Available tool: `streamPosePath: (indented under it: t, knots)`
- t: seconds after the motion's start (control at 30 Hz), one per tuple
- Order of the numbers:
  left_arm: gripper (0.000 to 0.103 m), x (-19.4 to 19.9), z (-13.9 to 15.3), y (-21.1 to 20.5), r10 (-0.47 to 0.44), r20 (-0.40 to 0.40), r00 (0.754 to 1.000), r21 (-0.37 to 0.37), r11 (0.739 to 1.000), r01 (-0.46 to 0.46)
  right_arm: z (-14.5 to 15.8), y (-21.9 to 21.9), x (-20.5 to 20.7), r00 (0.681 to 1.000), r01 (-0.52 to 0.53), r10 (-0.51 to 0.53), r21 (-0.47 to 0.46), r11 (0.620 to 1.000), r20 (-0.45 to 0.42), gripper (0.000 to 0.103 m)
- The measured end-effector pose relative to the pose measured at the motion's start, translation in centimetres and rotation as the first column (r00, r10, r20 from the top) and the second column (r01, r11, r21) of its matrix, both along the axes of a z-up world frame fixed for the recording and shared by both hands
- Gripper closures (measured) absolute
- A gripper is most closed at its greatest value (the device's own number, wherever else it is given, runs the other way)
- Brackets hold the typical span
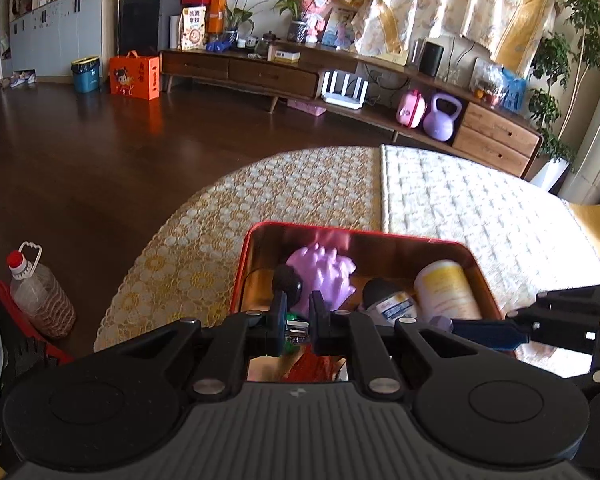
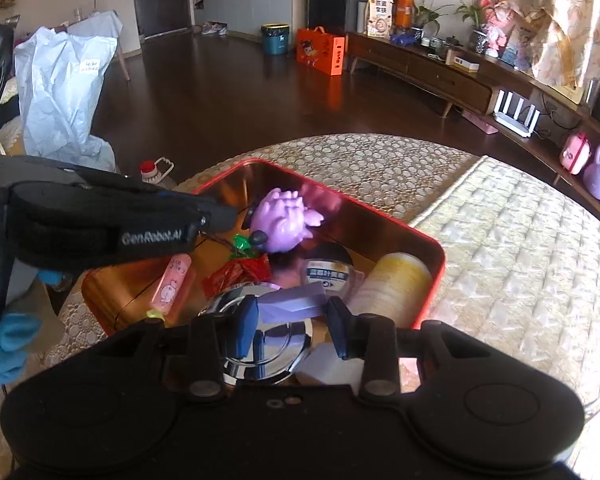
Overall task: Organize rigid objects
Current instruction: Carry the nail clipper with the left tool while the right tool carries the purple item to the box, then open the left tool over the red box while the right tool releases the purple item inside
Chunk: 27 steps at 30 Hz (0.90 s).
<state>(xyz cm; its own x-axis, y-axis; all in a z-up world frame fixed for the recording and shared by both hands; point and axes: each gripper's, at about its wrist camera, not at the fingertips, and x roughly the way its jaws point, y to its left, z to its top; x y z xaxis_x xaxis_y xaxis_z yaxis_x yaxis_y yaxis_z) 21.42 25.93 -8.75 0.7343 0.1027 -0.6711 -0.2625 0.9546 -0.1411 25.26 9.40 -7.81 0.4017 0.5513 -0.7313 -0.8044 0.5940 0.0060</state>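
A red metal tin (image 2: 432, 248) stands on the lace-covered table. It holds a purple toy (image 2: 284, 220), a yellow-white bottle (image 2: 396, 284), a blue-labelled jar (image 2: 328, 276), a pink tube (image 2: 172, 284), a red wrapper (image 2: 240, 272) and a shiny round lid (image 2: 268, 344). My right gripper (image 2: 293, 327) hangs over the tin's near side, shut on a pale purple block (image 2: 294, 304). My left gripper (image 1: 299, 320) is over the tin's left part (image 1: 244, 264), shut on a small green and silver thing (image 1: 296, 330). A black knob (image 1: 288, 282) shows just beyond its fingers.
A quilted mat (image 1: 480, 208) covers the table to the right of the tin. An oil bottle (image 1: 40, 292) stands on the dark floor to the left, and a grey bag (image 2: 64, 92) stands further off. A blue-gloved hand (image 2: 8, 340) holds the left gripper. A long wooden cabinet (image 1: 260, 76) lines the far wall.
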Motion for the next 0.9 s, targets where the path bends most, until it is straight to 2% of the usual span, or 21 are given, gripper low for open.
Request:
streamPosePath:
  t: [0.47,0.9]
  knots:
    - [0.092,-0.1,-1.7,-0.8,-0.016,-0.076,0.997,0.017,1.000,0.018,-0.5,0.3,-0.6,0.999,-0.006,0.006,-0.012,1.000,-0.032,0.066]
    - [0.092,-1.0,-1.3,-1.5,-0.022,-0.092,0.996,-0.023,1.000,0.020,1.5,-1.2,-2.2,0.999,0.002,-0.001,0.019,1.000,-0.050,0.061]
